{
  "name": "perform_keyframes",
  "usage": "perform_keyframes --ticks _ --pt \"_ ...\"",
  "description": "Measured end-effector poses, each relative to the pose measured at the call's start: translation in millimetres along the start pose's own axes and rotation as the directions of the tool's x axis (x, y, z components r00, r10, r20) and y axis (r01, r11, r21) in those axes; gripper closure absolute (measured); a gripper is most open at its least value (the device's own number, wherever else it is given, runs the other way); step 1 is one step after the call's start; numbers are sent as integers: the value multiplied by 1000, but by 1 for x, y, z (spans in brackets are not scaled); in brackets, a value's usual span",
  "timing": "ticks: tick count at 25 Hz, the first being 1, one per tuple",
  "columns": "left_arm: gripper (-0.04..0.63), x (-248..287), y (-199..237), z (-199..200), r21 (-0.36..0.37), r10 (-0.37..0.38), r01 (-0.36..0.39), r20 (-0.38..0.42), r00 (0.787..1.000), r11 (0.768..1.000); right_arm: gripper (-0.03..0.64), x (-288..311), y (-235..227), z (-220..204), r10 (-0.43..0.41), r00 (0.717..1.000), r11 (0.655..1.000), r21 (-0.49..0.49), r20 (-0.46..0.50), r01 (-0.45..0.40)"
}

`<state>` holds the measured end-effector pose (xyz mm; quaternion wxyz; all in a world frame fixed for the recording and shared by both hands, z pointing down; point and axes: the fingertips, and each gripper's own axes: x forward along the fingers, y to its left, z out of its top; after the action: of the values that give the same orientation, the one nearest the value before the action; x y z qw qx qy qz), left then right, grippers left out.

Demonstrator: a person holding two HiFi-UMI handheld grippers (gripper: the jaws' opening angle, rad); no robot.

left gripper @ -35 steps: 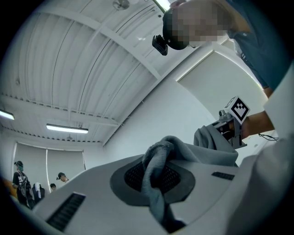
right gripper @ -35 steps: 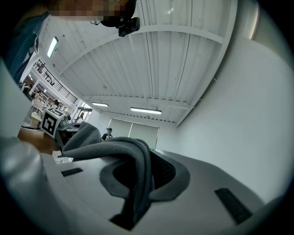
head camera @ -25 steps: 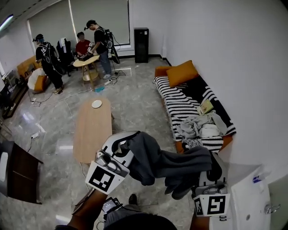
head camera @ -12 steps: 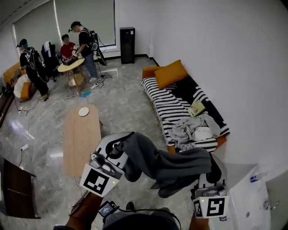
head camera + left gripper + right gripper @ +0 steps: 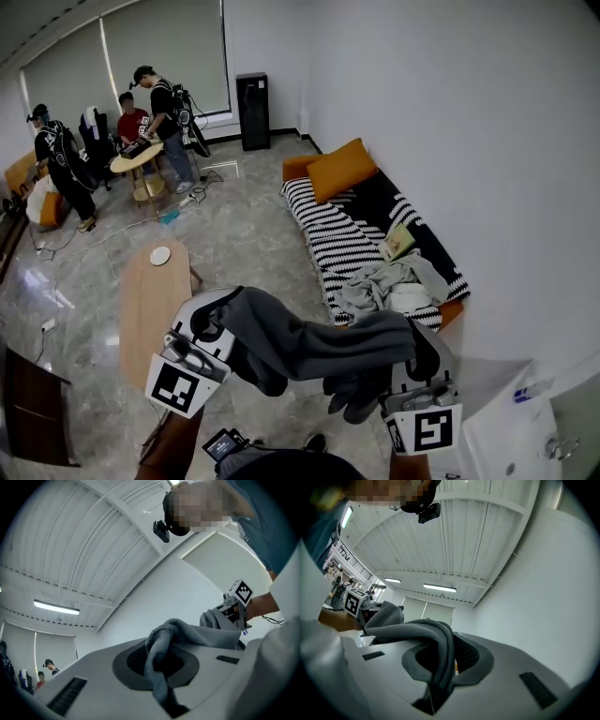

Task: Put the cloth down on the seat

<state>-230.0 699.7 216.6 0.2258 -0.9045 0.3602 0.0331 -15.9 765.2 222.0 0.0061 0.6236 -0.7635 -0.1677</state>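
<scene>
A dark grey cloth (image 5: 309, 345) hangs stretched between my two grippers, low in the head view. My left gripper (image 5: 217, 323) is shut on its left end. In the left gripper view the cloth (image 5: 161, 644) bunches into a fold between the jaws of that gripper (image 5: 158, 665). My right gripper (image 5: 419, 352) is shut on the other end, and in the right gripper view a thick fold of cloth (image 5: 433, 641) is pinched in its jaws (image 5: 440, 663). The striped black-and-white sofa seat (image 5: 330, 230) lies ahead, beyond the cloth.
The sofa holds an orange cushion (image 5: 342, 167), a book (image 5: 398, 242) and a pile of pale clothes (image 5: 389, 286). A long wooden table (image 5: 150, 305) with a white plate (image 5: 160, 255) stands to the left. Three people (image 5: 141, 112) are at a round table far back. A white counter (image 5: 525, 422) is at the lower right.
Both grippers have travelled together with the cloth still stretched between them. The sofa has shifted left in the head view, and the far table with the people has drifted left.
</scene>
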Motion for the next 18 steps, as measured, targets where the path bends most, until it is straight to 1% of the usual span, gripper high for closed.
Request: perform_keyframes --ticks 2,6,12,16,18 --pt "588 10 -2 0 -4 27 -27 3 1000 1000 565 5 -16 -5 16 1000 1000 5 13 -16" --pt "588 23 -1 -6 -26 73 -74 -18 997 997 565 15 -39 -15 36 999 999 16 16 -36" --pt "588 45 5 -15 -16 80 -80 -24 997 997 566 38 -58 -29 35 999 999 32 18 -36" --pt "588 59 25 -27 20 91 -90 -34 995 996 565 58 -63 -35 23 1000 999 27 9 -23" --pt "588 66 39 -30 26 94 -93 -25 995 995 566 70 -65 -36 12 1000 1000 24 3 -12"
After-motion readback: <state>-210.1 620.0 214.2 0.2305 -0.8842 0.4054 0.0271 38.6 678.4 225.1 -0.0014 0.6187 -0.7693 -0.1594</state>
